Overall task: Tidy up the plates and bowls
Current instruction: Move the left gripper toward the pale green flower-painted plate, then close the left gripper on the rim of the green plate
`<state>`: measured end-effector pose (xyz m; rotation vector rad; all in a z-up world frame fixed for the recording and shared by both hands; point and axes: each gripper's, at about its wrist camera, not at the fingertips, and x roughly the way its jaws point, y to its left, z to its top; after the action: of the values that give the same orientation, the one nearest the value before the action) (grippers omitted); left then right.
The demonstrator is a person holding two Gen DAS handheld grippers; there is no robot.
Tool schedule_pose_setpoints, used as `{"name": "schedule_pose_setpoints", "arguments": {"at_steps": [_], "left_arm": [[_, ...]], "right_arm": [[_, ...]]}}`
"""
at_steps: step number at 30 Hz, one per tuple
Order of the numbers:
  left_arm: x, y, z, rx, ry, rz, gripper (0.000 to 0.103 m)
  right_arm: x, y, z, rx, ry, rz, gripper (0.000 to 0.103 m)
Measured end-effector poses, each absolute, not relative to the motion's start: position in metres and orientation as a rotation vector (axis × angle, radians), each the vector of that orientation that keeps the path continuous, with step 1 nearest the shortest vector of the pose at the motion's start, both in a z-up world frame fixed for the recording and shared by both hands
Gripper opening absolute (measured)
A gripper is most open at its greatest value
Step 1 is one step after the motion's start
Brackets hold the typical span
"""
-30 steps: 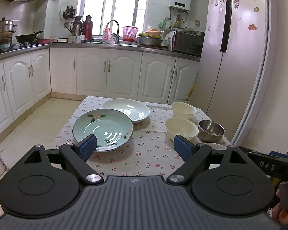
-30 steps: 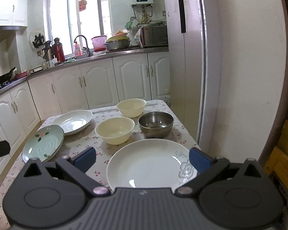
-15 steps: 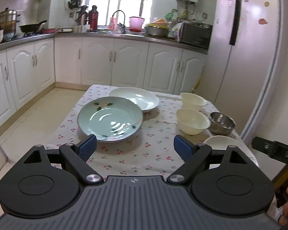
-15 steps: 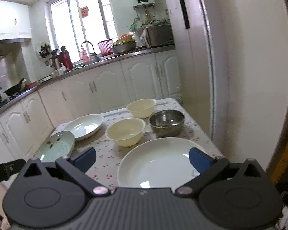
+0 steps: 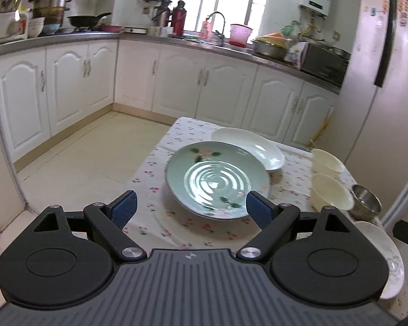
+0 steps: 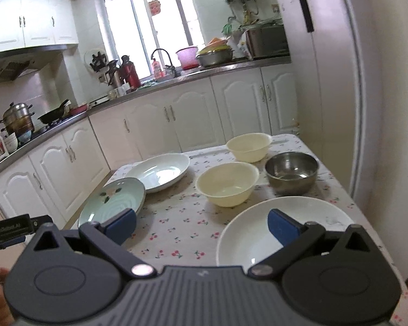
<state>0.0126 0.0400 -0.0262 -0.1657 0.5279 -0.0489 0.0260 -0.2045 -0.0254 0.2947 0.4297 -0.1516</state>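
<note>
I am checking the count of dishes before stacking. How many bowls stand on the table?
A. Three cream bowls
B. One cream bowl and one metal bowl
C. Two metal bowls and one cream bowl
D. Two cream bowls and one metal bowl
D: the right wrist view shows a far cream bowl, a near cream bowl and one metal bowl beside them on the table.

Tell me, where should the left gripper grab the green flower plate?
Probably by the near rim. The green plate lies flat on the tablecloth, right ahead of the open left gripper. Its thin raised edge is the only part the fingers could close on. Come in low from the near side; the white plate touches or overlaps the far edge.
</note>
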Motion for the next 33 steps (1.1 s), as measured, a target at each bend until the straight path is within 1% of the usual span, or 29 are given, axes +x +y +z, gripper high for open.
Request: {"name": "schedule_pose_setpoints", "arguments": {"at_steps": [16, 33], "left_arm": [[0.037, 0.049, -0.032, -0.14, 0.568, -0.006, 0.103], [0.068, 0.069, -0.041, -0.131, 0.609, -0.003, 0.103]], "right_arm": [[0.081, -0.181, -0.038, 0.261, 0.541, -0.1, 0.102], [0.131, -0.175, -0.051, 0.339, 0.551, -0.02, 0.102]]}}
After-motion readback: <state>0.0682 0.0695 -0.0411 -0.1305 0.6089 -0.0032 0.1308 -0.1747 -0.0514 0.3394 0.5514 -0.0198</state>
